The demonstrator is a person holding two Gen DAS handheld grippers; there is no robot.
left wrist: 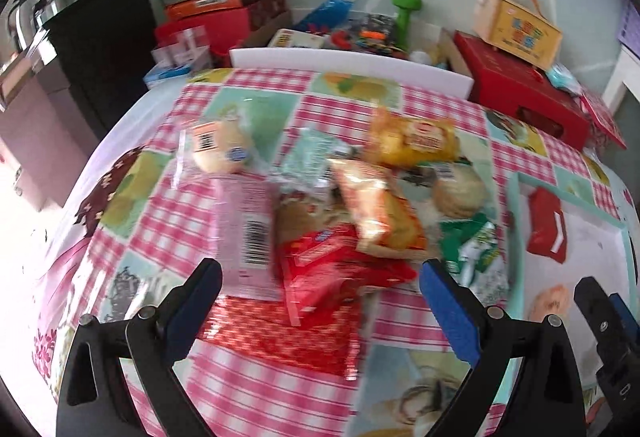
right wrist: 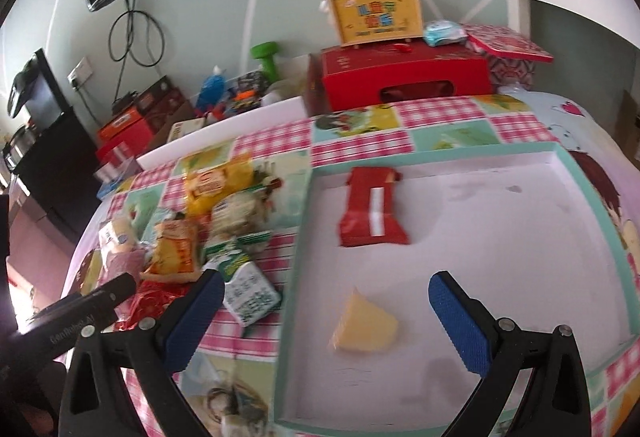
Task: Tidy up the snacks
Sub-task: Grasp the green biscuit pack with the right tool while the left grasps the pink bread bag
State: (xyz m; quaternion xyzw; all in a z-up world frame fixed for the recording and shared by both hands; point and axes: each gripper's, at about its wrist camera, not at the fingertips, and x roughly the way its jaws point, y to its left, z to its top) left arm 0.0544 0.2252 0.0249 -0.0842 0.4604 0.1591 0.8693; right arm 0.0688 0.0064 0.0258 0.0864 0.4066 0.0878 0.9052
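Note:
A heap of snack packets lies on the checked tablecloth: a red packet [left wrist: 332,277], an orange-yellow packet [left wrist: 376,213], a yellow bag [left wrist: 416,141], a pink packet [left wrist: 244,229] and a green-white packet [left wrist: 476,253]. My left gripper [left wrist: 320,277] hangs open just above the red packet, holding nothing. A shallow white tray with a teal rim [right wrist: 500,221] sits to the right. In it lie a dark red packet [right wrist: 372,213] and a pale yellow wedge-shaped snack [right wrist: 364,321]. My right gripper [right wrist: 326,297] stands open over the tray, above the yellow wedge.
A red gift box [right wrist: 404,77] with a yellow handled box [right wrist: 376,15] on top stands past the table's far edge. Cartons, a green dumbbell [right wrist: 266,55] and a blue bottle [right wrist: 212,87] crowd the back. A black cabinet [left wrist: 96,49] stands at the left.

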